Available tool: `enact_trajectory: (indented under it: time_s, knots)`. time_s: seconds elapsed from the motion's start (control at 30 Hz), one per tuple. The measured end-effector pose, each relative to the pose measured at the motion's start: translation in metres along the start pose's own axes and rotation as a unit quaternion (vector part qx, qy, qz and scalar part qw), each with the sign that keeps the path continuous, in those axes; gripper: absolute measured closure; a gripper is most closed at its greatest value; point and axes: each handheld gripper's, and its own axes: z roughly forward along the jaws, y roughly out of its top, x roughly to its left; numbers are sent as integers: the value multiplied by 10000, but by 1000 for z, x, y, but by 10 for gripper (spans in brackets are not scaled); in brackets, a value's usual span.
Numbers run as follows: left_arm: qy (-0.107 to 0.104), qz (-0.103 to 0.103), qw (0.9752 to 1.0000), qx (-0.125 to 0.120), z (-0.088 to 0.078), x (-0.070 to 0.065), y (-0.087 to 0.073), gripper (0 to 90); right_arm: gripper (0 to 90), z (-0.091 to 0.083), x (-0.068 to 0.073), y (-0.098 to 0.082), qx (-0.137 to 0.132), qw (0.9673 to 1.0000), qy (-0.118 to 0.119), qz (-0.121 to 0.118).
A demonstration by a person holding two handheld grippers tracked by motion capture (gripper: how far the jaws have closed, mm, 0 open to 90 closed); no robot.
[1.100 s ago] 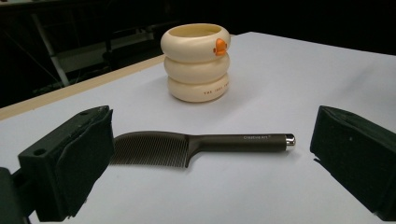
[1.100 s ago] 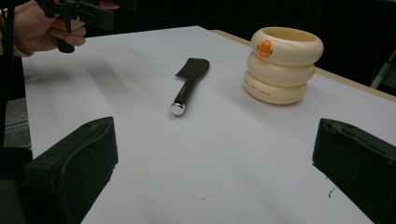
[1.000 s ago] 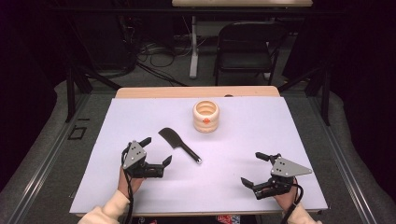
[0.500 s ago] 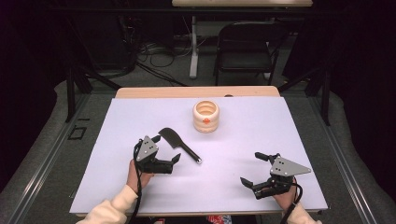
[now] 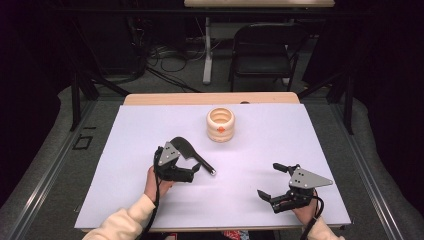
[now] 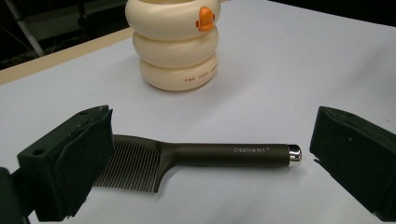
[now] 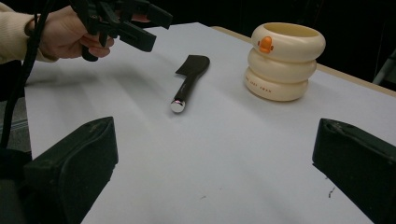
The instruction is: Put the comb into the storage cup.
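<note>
A black fine-toothed comb [image 5: 200, 161] with a round handle lies flat near the middle of the white table cover. My left gripper [image 5: 194, 172] is open and hovers right at the comb, just on its near side. In the left gripper view the comb [image 6: 210, 154] lies crosswise between the two wide-apart jaws, its chrome-capped end near the right jaw, and neither jaw touches it. A cream ringed cup [image 5: 220, 124] with an orange duck beak stands behind the comb. My right gripper [image 5: 267, 180] rests open at the front right, with nothing between its jaws.
The white cover [image 5: 300, 135] spans the table, with a wooden strip [image 5: 210, 98] along the far edge. A black folding chair [image 5: 265, 50] stands behind the table. In the right gripper view the comb [image 7: 189, 79], the cup [image 7: 282, 63] and the left gripper [image 7: 140, 28] lie ahead.
My left gripper has moved right and forward, from the table's left part up to the comb. The right gripper, comb and cup have stayed in place.
</note>
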Motion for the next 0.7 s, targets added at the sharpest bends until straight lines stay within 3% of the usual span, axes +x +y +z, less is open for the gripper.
enact_trajectory:
  time_s: [0.7]
  knots:
    - [-347,70,9986,394,35,-13,12,19,0,0,0,-1,89,10000,-34,18]
